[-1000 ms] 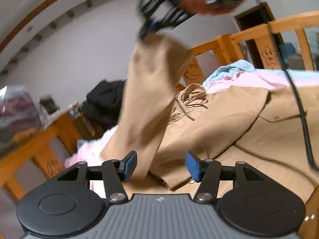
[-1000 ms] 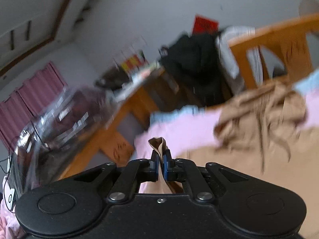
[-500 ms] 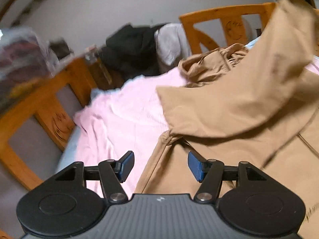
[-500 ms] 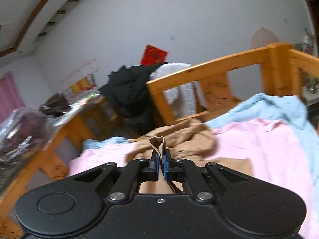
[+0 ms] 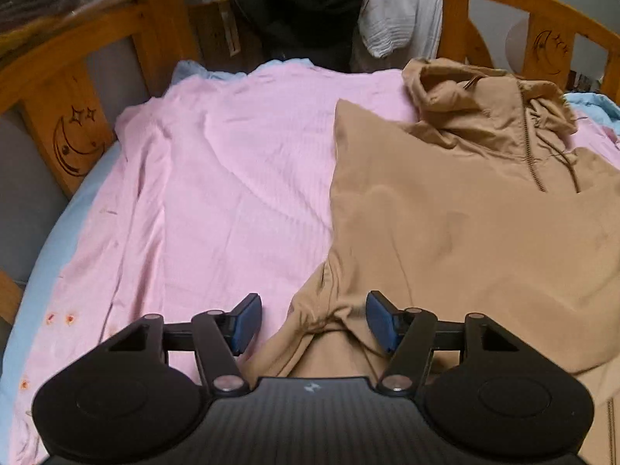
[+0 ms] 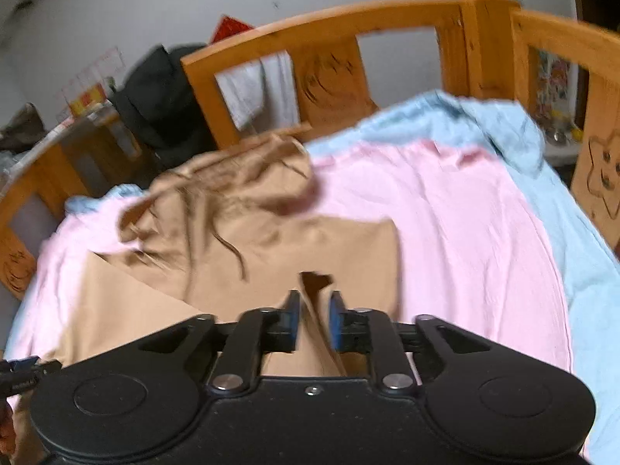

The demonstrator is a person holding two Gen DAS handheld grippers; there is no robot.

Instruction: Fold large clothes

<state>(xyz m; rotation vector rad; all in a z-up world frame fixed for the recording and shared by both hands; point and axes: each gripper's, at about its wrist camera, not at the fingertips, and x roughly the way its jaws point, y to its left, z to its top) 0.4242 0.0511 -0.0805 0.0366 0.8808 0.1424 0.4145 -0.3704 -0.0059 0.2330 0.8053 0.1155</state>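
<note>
A tan hooded jacket (image 5: 457,213) lies spread on a pink sheet (image 5: 240,178) on the bed, its hood (image 5: 476,93) toward the headboard and one sleeve folded across the body. My left gripper (image 5: 310,319) is open just above the jacket's near left edge, holding nothing. In the right wrist view the jacket (image 6: 240,232) lies ahead. My right gripper (image 6: 314,319) has its jaws a little apart, with the tan sleeve end (image 6: 314,290) standing loose between them.
A wooden bed frame (image 5: 77,89) with carved moon and stars rings the bed. Black and white clothes (image 5: 317,4) hang over the headboard. A blue blanket (image 6: 581,209) lies along the bed's right side. A wooden rail (image 6: 387,27) closes the far end.
My right gripper carried the sleeve over and down across the jacket, then opened its jaws off the fabric. My left gripper dropped lower toward the jacket's left edge and stayed open.
</note>
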